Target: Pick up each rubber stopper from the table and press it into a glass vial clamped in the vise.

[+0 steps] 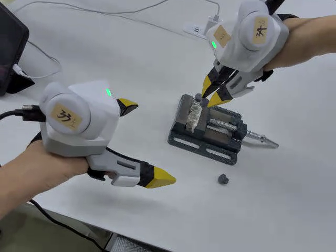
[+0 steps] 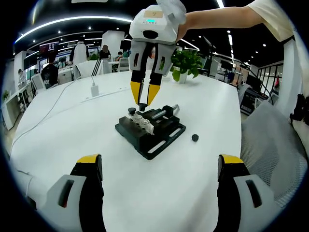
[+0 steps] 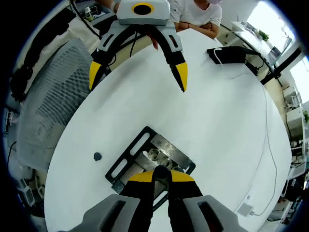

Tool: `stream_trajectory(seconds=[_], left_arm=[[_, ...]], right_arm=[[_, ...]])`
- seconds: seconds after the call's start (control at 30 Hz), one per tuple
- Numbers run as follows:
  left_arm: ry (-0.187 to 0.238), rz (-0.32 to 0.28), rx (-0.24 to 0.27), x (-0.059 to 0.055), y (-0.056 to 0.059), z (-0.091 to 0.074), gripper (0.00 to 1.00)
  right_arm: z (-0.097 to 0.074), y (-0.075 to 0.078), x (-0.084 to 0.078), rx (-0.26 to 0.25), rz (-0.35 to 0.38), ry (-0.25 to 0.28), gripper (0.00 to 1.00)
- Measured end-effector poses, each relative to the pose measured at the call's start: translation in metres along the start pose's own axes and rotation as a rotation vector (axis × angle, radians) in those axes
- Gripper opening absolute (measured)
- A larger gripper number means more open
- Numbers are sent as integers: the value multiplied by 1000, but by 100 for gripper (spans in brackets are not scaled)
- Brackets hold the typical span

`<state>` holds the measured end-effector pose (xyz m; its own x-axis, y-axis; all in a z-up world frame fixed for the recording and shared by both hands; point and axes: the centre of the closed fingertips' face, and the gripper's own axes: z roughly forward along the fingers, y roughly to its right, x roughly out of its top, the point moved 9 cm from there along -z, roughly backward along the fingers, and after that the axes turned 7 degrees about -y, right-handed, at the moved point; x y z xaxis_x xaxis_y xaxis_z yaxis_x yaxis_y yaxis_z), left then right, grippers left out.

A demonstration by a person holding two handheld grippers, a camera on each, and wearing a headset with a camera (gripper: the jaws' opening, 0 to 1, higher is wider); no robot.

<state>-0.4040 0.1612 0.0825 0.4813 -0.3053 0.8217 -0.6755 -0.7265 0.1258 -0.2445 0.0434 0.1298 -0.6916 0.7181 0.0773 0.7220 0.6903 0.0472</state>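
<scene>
Head view: the left gripper [image 1: 146, 140] is at lower left above the white bench [image 1: 131, 63], its yellow-tipped fingers spread wide with nothing between them. The right gripper [image 1: 210, 95] reaches in from upper right, fingers drawn narrow and pointing down, tips just above the glass vial [image 1: 194, 118] standing upright in the jaws of the dark vise [image 1: 210, 142]; whether they touch the vial cannot be told. A loose stopper [image 1: 223, 179] lies on the bench near the vise's front corner, apart from it. A power strip [image 1: 195, 30] with its cable lies at the far edge. Left gripper view: the left gripper's own fingers rise wide apart at the bottom, framing the vise in the middle distance. The right gripper hangs directly over the vise, tips close together above the clamped glass. The loose stopper lies on the bench to the right of the vise. Right gripper view: the right gripper's own fingers are nearly closed on a dark rubber stopper [image 3: 161, 172], held just over the vise beside an open vial mouth. The left gripper, open wide, faces in from the top.
</scene>
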Motion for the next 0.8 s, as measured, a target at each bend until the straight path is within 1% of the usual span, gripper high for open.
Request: stream_trajectory(seconds=[0.1,0.23,0.47,0.8], left_arm=[[0,-4,0,-1,0,0,99],[-1,-7,0,-3,0,1,99],[-4,-11,-2,-2,-1,1,99],[-1,-19,0,-3,-3,2,99]], right_arm=[[2,3,1,5,-19,-5,5],[4,6,2,13,-25,-13,5],[10,9,2,36,-17,-15,5],[12,10,2,46,-13,-19,5]])
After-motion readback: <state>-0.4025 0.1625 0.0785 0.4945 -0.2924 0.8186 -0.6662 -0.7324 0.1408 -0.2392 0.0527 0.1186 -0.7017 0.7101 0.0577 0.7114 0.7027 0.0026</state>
